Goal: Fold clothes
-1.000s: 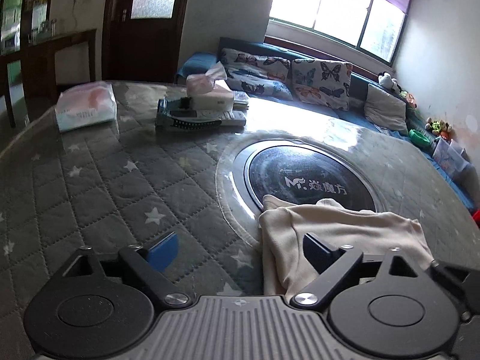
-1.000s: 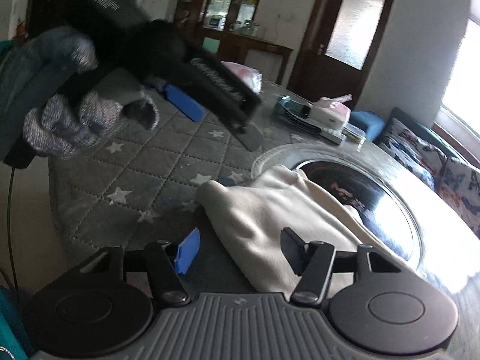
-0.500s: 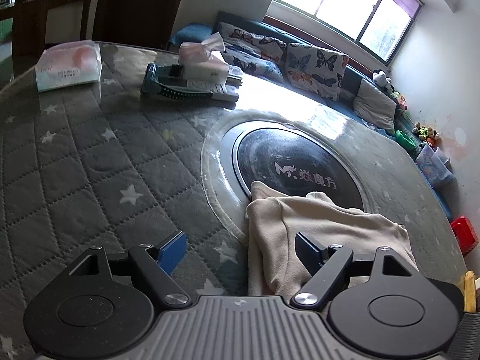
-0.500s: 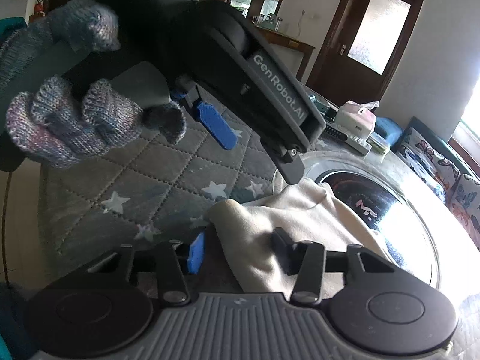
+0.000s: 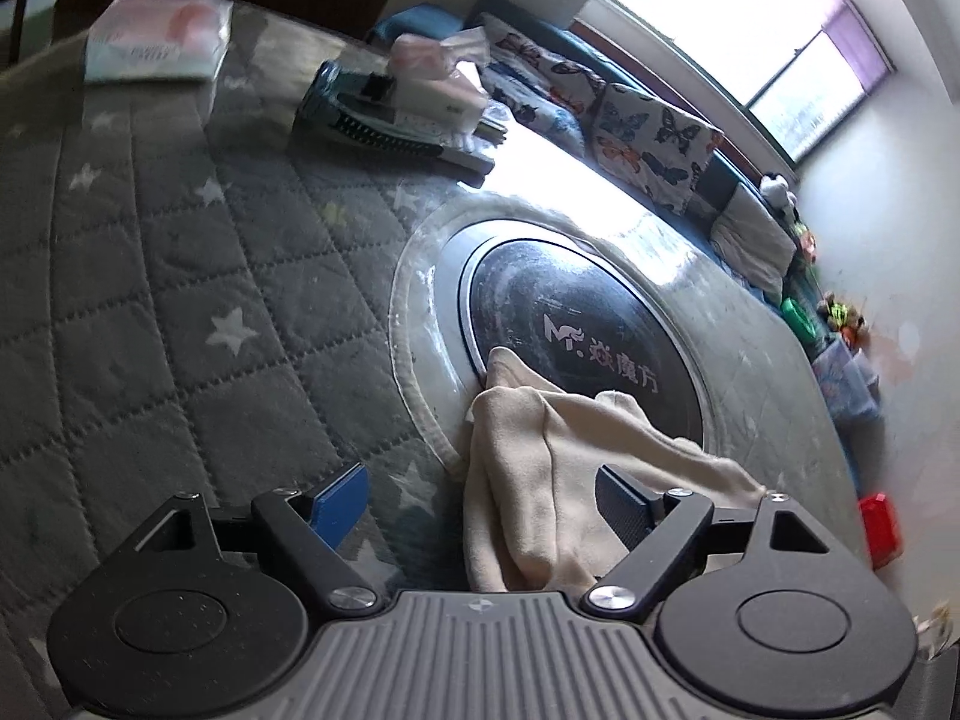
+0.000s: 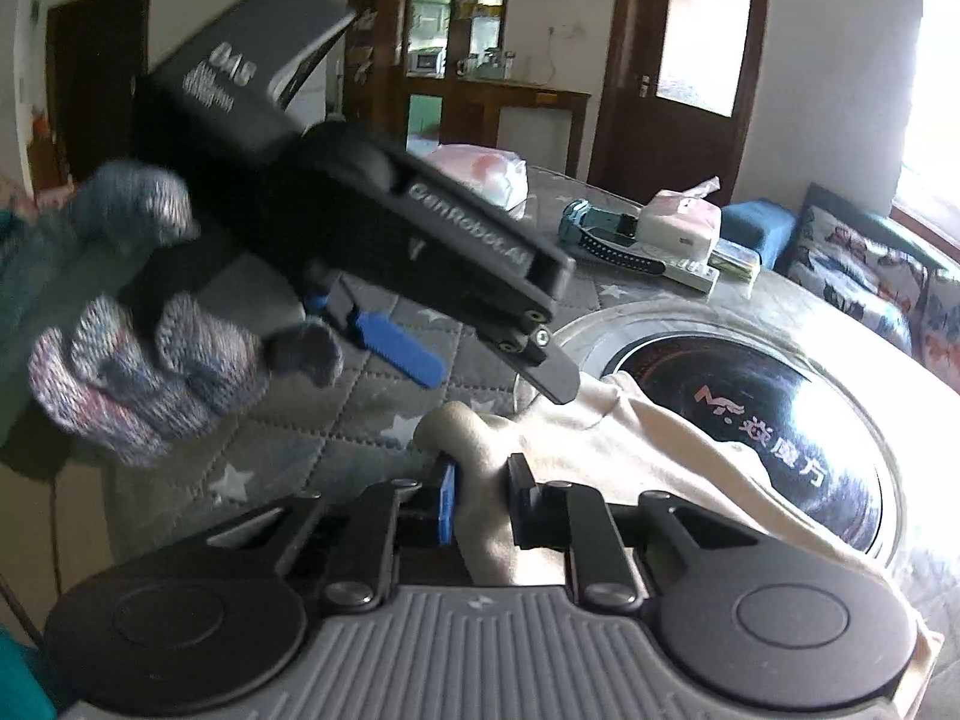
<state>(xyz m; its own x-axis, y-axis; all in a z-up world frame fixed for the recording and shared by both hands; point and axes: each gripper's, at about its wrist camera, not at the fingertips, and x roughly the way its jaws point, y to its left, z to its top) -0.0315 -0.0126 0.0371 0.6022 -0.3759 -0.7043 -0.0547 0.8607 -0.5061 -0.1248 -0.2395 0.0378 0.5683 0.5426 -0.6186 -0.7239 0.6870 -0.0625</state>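
Quilted cover [image 5: 180, 276]: grey, with white stars, filling the left of the left wrist view from 7 to 11 o'clock; the cream garment does not reach this part of it.

Gloved hand [image 6: 138, 354]: at 9 o'clock in the right wrist view, in a knitted glove, gripping the handle of the left gripper [image 6: 504, 360], which hangs above the cloth and touches nothing.

Left gripper, own view [image 5: 480, 501]: tongs wide apart. The blue pad sits at 7 o'clock over the bare cover, the black pad at 5 o'clock over the garment (over it, not biting it).

Cream garment [image 5: 558, 468]: bunched in soft ridges at the near edge of the table, its far corner lapping onto the black round plate [image 5: 576, 330] at the centre. In the right wrist view it runs from 6 o'clock toward 3 o'clock.

Right gripper [image 6: 480, 501]: tongs drawn in on a raised ridge of the cream garment, cloth pinched between the blue pad and the black one at 6 o'clock.

Far clutter: tissue box [image 6: 678, 222] and a flat pack [image 5: 156, 39] at 12 to 1 o'clock, well apart from the cloth.

Progress: early, by my reading. The garment is still crumpled, with no flat panel or clean crease showing.

Left to do: a second hold with the free left gripper, spreading the cloth flat, then the folds themselves.
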